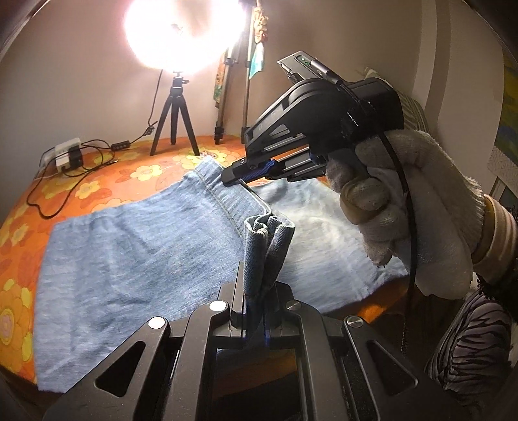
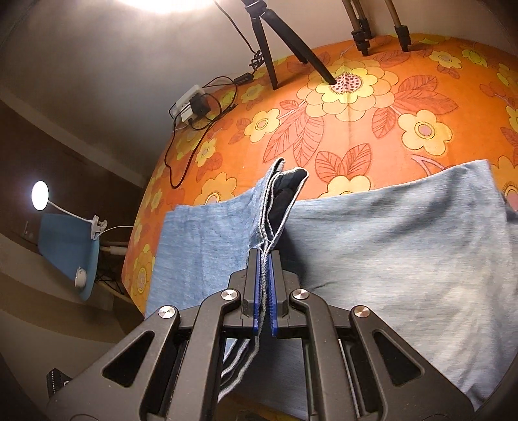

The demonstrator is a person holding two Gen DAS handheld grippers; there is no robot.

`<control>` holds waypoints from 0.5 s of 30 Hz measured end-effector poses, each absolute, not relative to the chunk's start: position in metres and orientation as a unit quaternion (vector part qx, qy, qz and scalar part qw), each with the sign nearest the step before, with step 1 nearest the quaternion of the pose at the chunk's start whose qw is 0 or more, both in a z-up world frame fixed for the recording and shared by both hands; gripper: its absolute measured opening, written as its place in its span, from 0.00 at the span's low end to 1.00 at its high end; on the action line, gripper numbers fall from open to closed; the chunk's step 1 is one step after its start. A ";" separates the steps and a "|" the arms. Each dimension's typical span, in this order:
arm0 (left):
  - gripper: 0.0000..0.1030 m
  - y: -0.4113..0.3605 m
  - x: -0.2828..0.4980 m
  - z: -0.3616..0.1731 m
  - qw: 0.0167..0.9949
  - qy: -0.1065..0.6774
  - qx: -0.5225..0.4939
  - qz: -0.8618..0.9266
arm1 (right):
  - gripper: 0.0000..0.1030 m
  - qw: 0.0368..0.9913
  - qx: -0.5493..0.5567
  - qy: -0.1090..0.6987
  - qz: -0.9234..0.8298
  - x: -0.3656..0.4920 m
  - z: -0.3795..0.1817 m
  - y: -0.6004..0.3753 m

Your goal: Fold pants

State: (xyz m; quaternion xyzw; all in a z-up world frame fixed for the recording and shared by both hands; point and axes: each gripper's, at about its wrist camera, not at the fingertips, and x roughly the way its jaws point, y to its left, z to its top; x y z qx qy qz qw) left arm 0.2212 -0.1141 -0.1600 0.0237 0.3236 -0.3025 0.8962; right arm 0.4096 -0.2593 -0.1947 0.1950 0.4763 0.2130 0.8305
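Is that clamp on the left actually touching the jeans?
Touching. In the left wrist view, the left gripper has its jaws shut on a bunched edge of the jeans, with the cloth standing up between them.

Light blue denim pants [image 1: 136, 246] lie on an orange tablecloth [image 2: 356, 129] patterned with yellow flowers and red-outlined leaves.

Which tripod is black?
The short tripod under the lamp; the taller one to its right has metallic legs.
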 end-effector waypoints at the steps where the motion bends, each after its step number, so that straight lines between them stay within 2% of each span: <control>1: 0.05 -0.116 0.220 -0.160 0.895 0.324 0.022 -0.305 | 0.05 0.831 0.195 0.475 0.212 0.409 -0.194 -0.261; 15: 0.05 -0.153 0.205 -0.152 0.884 0.311 0.023 -0.348 | 0.05 0.848 0.199 0.454 0.186 0.387 -0.174 -0.306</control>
